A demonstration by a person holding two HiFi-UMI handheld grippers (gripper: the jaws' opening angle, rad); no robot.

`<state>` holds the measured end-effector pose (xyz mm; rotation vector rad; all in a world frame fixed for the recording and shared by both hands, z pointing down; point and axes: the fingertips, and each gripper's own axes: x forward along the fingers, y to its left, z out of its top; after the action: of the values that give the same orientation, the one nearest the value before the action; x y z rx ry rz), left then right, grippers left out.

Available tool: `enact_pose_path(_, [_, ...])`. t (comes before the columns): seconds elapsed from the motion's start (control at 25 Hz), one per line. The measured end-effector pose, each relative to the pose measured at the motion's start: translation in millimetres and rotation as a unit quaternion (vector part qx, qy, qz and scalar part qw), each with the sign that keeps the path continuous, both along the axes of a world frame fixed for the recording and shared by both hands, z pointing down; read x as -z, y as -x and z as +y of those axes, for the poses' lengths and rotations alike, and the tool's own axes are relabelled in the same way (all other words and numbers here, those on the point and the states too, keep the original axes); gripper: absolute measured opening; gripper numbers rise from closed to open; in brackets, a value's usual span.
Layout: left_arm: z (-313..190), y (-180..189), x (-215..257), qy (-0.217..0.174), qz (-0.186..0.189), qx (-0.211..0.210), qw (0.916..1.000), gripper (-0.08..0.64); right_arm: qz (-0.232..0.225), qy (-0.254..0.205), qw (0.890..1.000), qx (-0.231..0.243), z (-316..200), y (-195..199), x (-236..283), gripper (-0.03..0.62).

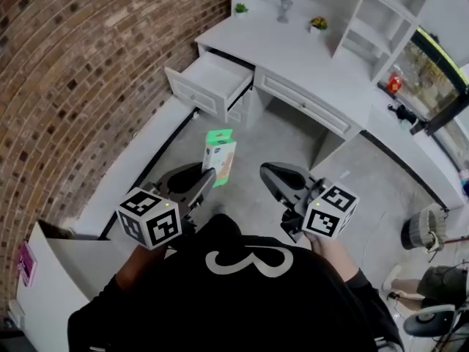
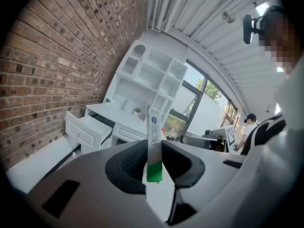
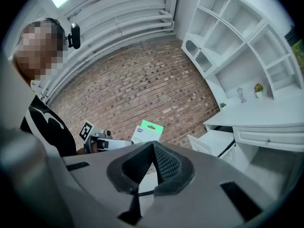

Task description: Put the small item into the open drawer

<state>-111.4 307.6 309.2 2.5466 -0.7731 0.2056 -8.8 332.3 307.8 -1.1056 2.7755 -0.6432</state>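
Observation:
A small flat package [image 1: 220, 155], white and tan with a green top, stands upright between the jaws of my left gripper [image 1: 207, 179], which is shut on its lower edge. In the left gripper view the package [image 2: 153, 129] shows edge-on, clamped between the dark pads. The open white drawer [image 1: 210, 80] juts from the desk's left end, ahead of and beyond the package; it is also seen from the left gripper [image 2: 88, 128]. My right gripper [image 1: 268, 173] hovers beside the left one, shut with nothing in it. The right gripper view shows the package [image 3: 147, 130] and the drawer [image 3: 214, 144].
The white desk [image 1: 308, 57] carries shelves and small potted plants [image 1: 318, 24]. A brick wall [image 1: 80, 64] runs along the left. A white box [image 1: 51, 284] stands at lower left. Chairs and a seated person's legs [image 1: 432, 284] are at lower right.

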Motion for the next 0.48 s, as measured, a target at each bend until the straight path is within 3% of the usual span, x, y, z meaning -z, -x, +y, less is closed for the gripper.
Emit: enact_pose_path(0.48, [-65.0, -18.3, -22.4, 0.019, 0.004, -0.014, 0.9997, 0.094, 0.012, 0.018, 1.0, -0.016, -61.0, -17.3, -21.4, 0.008])
